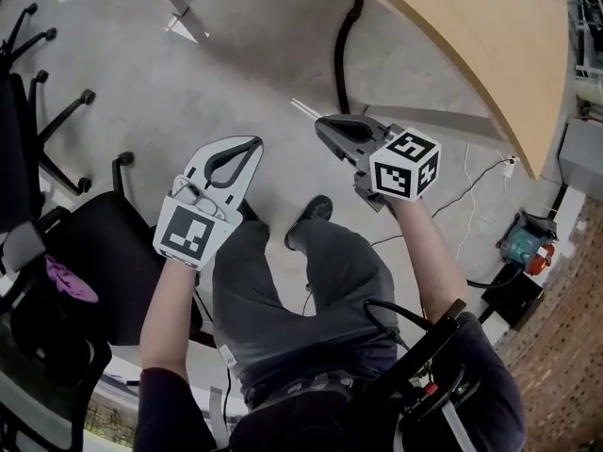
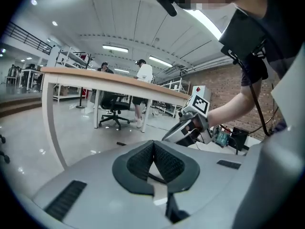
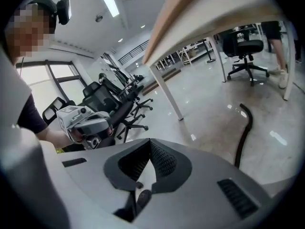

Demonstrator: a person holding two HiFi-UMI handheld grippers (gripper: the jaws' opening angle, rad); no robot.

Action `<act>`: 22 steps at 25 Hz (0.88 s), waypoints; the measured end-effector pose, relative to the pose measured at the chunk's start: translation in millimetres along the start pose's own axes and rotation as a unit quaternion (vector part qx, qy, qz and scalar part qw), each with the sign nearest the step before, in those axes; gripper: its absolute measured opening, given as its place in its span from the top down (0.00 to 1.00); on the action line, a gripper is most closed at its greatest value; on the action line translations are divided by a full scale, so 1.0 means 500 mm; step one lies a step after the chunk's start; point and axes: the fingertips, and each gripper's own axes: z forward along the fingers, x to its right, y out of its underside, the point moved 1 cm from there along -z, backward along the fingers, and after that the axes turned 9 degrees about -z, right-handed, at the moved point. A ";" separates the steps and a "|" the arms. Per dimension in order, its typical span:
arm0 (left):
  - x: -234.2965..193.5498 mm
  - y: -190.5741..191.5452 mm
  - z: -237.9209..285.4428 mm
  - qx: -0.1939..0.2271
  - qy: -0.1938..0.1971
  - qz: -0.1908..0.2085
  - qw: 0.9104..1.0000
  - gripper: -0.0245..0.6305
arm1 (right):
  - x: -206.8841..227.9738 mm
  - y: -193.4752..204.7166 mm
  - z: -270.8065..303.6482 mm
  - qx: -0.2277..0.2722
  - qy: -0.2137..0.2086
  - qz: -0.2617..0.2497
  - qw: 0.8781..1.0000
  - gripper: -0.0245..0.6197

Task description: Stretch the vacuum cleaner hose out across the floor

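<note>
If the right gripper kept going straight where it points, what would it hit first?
The right gripper would likely meet bare floor near the white table leg; the black hose lies off to its right. Depth is hard to judge.

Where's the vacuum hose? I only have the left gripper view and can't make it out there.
Observer: The head view shows the black hose lying on the floor. It curves out from under the wooden table and ends just beyond the tip of the right gripper.
Operator: Is the right gripper holding it?
Observer: No. The right gripper view shows its jaws together with nothing between them, and the hose lies apart on the floor.
Operator: Anything close on my left side?
Observer: Yes. In the head view a black office chair stands right beside the arm that holds the left gripper.
</note>
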 end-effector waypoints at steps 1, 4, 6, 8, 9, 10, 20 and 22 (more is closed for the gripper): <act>-0.014 0.026 0.023 0.002 0.007 0.002 1.000 0.95 | 0.039 0.019 0.018 0.000 0.012 0.002 1.000 0.95; -0.046 0.100 0.097 0.001 0.030 0.015 0.999 0.95 | 0.147 0.077 0.069 -0.005 0.036 -0.004 0.999 0.95; -0.065 0.147 0.154 -0.005 0.047 0.035 0.998 0.95 | 0.214 0.112 0.104 -0.009 0.045 -0.008 0.999 0.95; -0.072 0.190 0.206 -0.013 0.075 0.070 0.995 0.95 | 0.283 0.147 0.134 -0.009 0.057 -0.004 0.998 0.95; -0.072 0.211 0.228 -0.021 0.089 0.088 0.992 0.95 | 0.319 0.166 0.145 -0.010 0.066 -0.001 0.998 0.95; -0.072 0.234 0.247 -0.030 0.101 0.104 0.989 0.95 | 0.356 0.185 0.155 -0.012 0.079 0.001 0.997 0.95; -0.193 0.433 0.428 -0.070 0.094 0.151 0.982 0.95 | 0.597 0.380 0.277 -0.066 0.104 0.028 0.992 0.95; -0.198 0.466 0.440 -0.086 0.095 0.157 0.979 0.95 | 0.646 0.415 0.290 -0.076 0.107 0.047 0.990 0.95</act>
